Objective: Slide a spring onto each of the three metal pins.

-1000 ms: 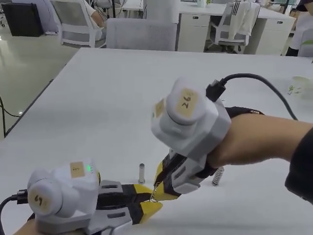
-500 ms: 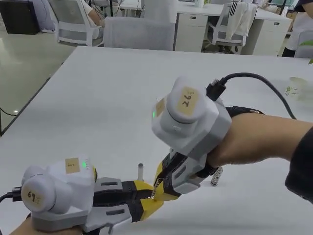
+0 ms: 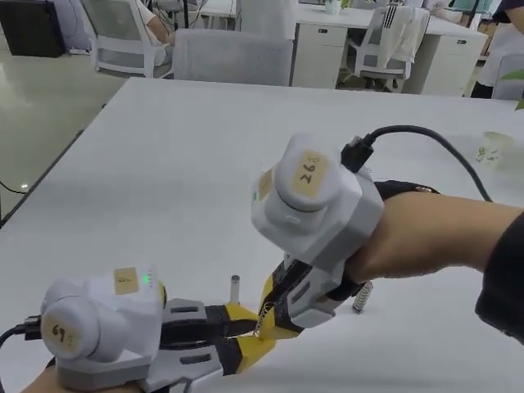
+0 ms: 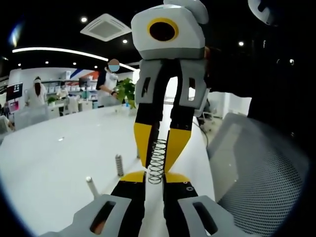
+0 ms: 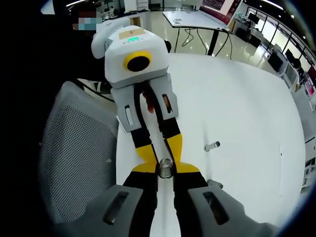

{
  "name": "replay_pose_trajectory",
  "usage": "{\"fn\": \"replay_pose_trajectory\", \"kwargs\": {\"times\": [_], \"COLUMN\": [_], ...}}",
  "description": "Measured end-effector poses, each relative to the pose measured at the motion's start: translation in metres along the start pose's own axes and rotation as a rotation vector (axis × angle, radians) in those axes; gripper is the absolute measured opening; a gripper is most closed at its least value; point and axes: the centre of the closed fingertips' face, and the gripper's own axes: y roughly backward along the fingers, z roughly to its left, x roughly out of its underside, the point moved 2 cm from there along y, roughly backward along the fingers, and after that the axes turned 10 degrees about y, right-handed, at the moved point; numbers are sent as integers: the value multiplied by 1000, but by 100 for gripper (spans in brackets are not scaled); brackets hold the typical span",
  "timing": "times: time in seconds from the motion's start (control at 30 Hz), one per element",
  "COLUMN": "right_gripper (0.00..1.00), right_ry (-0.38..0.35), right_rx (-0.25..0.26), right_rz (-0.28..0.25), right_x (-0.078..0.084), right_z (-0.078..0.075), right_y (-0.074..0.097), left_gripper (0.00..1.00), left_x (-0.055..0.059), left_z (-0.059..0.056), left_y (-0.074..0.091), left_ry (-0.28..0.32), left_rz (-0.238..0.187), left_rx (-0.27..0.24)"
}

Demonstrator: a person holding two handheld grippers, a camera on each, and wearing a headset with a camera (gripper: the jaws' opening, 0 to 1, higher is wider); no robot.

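A small steel spring (image 4: 157, 162) sits between the two grippers, which meet tip to tip low over the white table (image 3: 164, 164). My right gripper (image 3: 268, 315) comes down from above with its yellow-tipped fingers (image 4: 142, 143) shut on the spring's sides. My left gripper (image 4: 154, 178) points at it from the near left, its jaws nearly together on the spring's near end. The spring shows end-on (image 5: 165, 169) in the right gripper view. A bare metal pin (image 3: 236, 288) stands just beyond the tips. Another pin wearing a spring (image 3: 361, 295) stands to the right, by the hand.
A black cable (image 3: 426, 139) runs from the right gripper across the table. The table's left edge (image 3: 57, 164) drops to the floor. Chairs (image 3: 233, 56) and desks stand past the far edge. A mesh chair back (image 4: 256, 168) is close by the person.
Both grippers stay tip to tip on the spring. The left gripper has wobbled slightly. The picture's small shift comes from the head moving.
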Motion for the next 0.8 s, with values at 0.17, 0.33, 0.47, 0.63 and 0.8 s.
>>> {"fn": "replay_pose_trajectory", "kwargs": {"times": [0.17, 0.33, 0.47, 0.63, 0.8], "right_gripper": [8, 8, 8, 8, 8], "right_ry": [3, 6, 8, 10, 10], "right_rx": [4, 7, 9, 14, 18], "right_rz": [6, 14, 19, 26, 30], "right_x": [0, 1, 2, 4, 5], "right_z": [-1, -1, -1, -1, -3], "right_y": [1, 1, 1, 1, 2], "left_gripper": [12, 18, 22, 26, 31], "left_x": [4, 8, 10, 15, 19], "left_z": [5, 8, 12, 16, 19], "left_y": [3, 7, 10, 15, 20], "left_ry": [11, 27, 29, 34, 40], "left_rz": [9, 15, 18, 28, 33], "left_rx": [-21, -45, -66, -86, -109]}}
